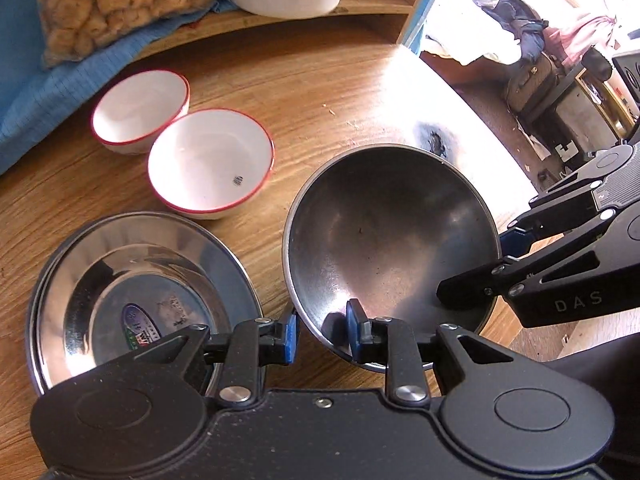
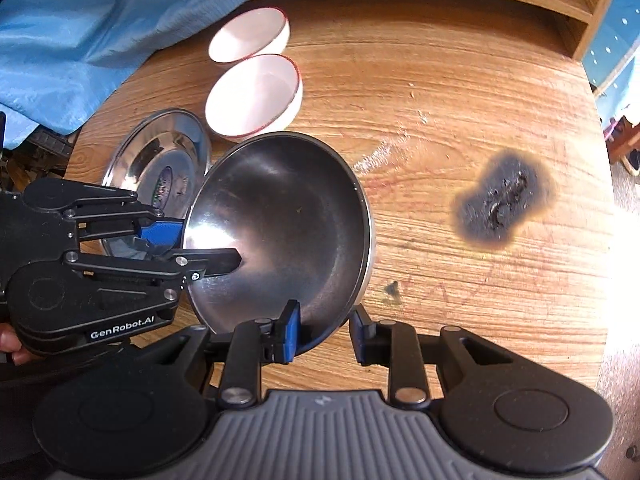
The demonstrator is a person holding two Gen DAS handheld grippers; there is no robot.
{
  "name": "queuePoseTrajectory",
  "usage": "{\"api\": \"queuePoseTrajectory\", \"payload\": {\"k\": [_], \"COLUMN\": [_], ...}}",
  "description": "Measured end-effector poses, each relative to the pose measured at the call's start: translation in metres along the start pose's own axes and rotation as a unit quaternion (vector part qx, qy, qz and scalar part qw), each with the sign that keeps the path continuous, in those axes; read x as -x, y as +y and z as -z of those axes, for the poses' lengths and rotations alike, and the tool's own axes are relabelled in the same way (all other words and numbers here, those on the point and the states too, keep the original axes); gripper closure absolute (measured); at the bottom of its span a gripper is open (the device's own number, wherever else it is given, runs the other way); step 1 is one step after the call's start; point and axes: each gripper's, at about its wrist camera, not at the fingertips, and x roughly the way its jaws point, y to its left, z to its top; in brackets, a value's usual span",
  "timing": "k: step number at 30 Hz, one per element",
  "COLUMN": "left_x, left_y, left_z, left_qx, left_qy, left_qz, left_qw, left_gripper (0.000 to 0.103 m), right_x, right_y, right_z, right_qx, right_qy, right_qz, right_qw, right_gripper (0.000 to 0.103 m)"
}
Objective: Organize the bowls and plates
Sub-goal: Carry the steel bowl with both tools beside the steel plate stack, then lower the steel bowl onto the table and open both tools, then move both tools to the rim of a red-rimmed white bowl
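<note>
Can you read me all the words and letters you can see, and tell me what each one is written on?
"DAS" - on the black arm of the right gripper.
"GenRobot.AI" - on the body of the left gripper.
Oval sticker inside the steel plate - too blurred to read.
Small dark mark inside the nearer white bowl - too small to read.
Nothing to read on the steel bowl.
</note>
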Motion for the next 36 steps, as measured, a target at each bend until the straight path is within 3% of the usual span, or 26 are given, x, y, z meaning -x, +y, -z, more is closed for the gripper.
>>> {"api": "queuePoseTrajectory", "payload": {"k": [5, 12, 15, 17, 22, 27, 29, 33, 36], "left_x": [-0.013, -0.014, -0.013, -0.013, -0.008, 0.003, 0.009, 0.026, 0.035], "left_y": [-0.002, -0.006, -0.007, -0.004, -0.001, 0.002, 0.005, 0.016, 0.027], "left_z": [-0.009, -0.012, -0.013, -0.015, -0.018, -0.023, -0.026, -0.031, -0.034], "left_qx": [0.013, 0.003, 0.002, 0.009, 0.015, 0.022, 0.029, 0.055, 0.077], "left_qy": [0.031, 0.032, 0.037, 0.039, 0.036, 0.023, 0.017, -0.002, -0.018], "left_qz": [-0.013, -0.024, -0.032, -0.018, -0.009, -0.012, -0.019, 0.002, -0.012], "left_qw": [0.9993, 0.9992, 0.9988, 0.9990, 0.9992, 0.9994, 0.9993, 0.9985, 0.9968], "left_gripper": [0.076, 0.076, 0.061, 0.048, 0.042, 0.026, 0.012, 0.011, 0.007], "right_x": [-0.005, -0.010, -0.011, -0.010, -0.004, 0.009, 0.014, 0.021, 0.023], "right_y": [-0.001, -0.003, -0.001, -0.001, -0.009, -0.014, -0.014, -0.013, -0.011], "right_z": [0.001, 0.001, 0.001, 0.002, 0.003, 0.005, 0.003, -0.002, -0.006], "right_qx": [-0.007, -0.006, 0.005, 0.008, -0.005, -0.011, -0.003, 0.002, 0.004], "right_qy": [0.006, 0.004, 0.005, 0.002, -0.005, -0.022, -0.029, -0.043, -0.053], "right_qz": [0.001, 0.003, 0.015, 0.021, 0.034, 0.044, 0.053, 0.054, 0.056], "right_qw": [1.000, 1.000, 1.000, 1.000, 0.999, 0.999, 0.998, 0.998, 0.997], "right_gripper": [0.068, 0.065, 0.056, 0.047, 0.023, 0.015, 0.012, 0.009, 0.003]}}
